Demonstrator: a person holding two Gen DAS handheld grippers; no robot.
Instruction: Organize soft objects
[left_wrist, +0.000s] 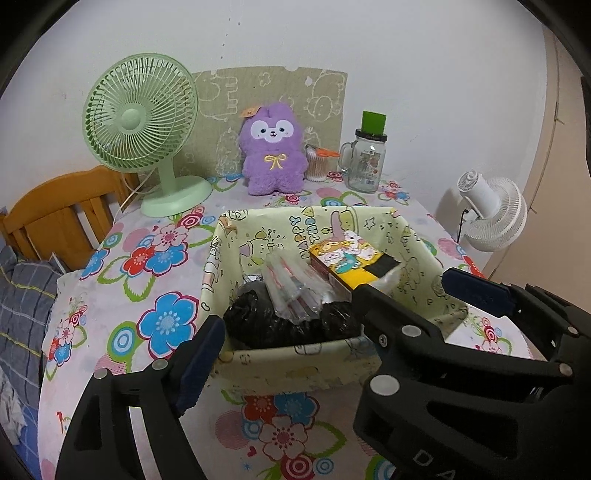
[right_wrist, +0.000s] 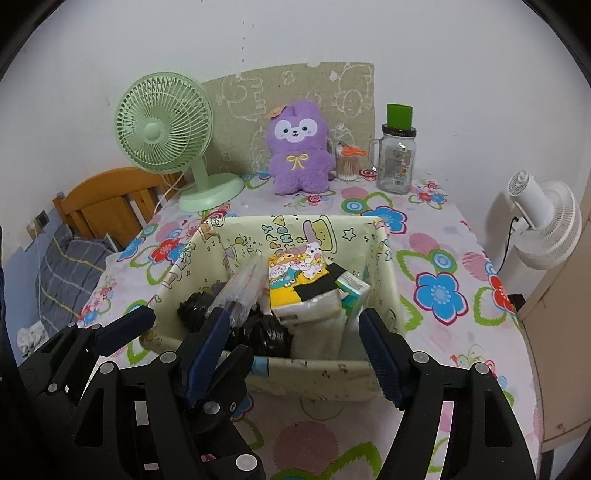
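Soft packs (right_wrist: 295, 291) already fill our basket (right_wrist: 295, 373); the purple plush (left_wrist: 271, 151) seems left, and our left gripper (left_wrist: 288, 354) and right gripper (right_wrist: 295, 347) gape empty.

Purple plush toy (left_wrist: 272, 151), pale-green fan (left_wrist: 138, 118), flower-patterned tablecloth (left_wrist: 147, 280).

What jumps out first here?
The purple plush toy sits upright at the table's back, between the green fan and glass jar. Nearer, the cartoon-print fabric bin holds black bags and packets, with both open grippers at its near edge.
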